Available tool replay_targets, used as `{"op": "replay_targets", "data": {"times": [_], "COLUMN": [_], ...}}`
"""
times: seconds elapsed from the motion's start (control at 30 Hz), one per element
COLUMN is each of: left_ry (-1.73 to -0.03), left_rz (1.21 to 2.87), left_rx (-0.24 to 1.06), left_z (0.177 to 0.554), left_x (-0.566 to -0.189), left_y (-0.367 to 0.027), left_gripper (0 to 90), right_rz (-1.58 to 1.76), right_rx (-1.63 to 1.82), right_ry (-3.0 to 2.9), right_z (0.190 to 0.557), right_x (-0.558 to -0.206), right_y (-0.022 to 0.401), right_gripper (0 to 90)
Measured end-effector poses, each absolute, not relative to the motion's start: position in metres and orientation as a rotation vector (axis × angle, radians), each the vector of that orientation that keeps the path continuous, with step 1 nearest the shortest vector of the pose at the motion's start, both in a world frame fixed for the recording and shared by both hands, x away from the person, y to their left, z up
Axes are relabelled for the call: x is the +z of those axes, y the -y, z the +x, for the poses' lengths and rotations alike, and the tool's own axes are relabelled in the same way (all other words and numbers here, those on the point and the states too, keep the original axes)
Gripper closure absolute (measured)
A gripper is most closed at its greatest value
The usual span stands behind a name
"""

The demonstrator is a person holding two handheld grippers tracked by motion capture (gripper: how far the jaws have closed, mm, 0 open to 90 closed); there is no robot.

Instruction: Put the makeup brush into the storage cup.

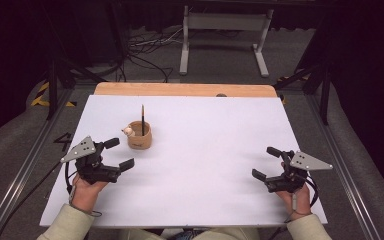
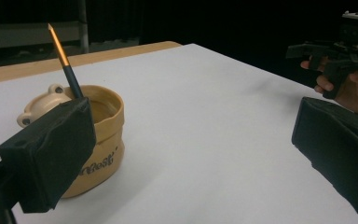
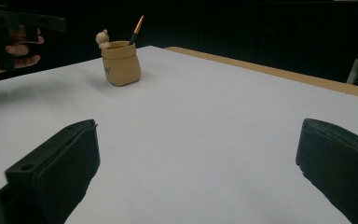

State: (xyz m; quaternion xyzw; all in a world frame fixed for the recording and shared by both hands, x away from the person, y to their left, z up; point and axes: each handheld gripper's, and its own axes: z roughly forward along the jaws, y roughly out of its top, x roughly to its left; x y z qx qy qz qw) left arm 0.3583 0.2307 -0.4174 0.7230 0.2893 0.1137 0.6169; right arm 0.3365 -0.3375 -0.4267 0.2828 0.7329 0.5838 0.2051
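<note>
The pen holder (image 1: 140, 136) with its upright pencil (image 1: 142, 120) stands toward the bench's (image 1: 205, 150) far left. The left gripper (image 1: 116, 153) waits beside it, jaws apart and empty; the right gripper (image 1: 266, 162), also apart, rests near the right edge. Likely next: a careful reach for the pencil.

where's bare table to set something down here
Widest free patch: the white table between the left gripper and right gripper, running back to the wooden edge. Only crowded spot: the tan pen holder with its pencil, just beyond the left gripper.
</note>
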Motion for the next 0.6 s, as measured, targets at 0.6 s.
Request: {"op": "replay_targets", "data": {"times": [0.6], "left_ry": [-0.688], "left_rz": [1.675], "left_rx": [0.250], "left_z": [0.351], "left_x": [-0.443], "left_y": [-0.232], "left_gripper": [0.5], "right_rz": [0.793], "right_rx": [1.625], "right_ry": [-2.082], "right_z": [0.333], "right_x": [-0.437], "right_y": [0.336], "right_gripper": [0.0]}}
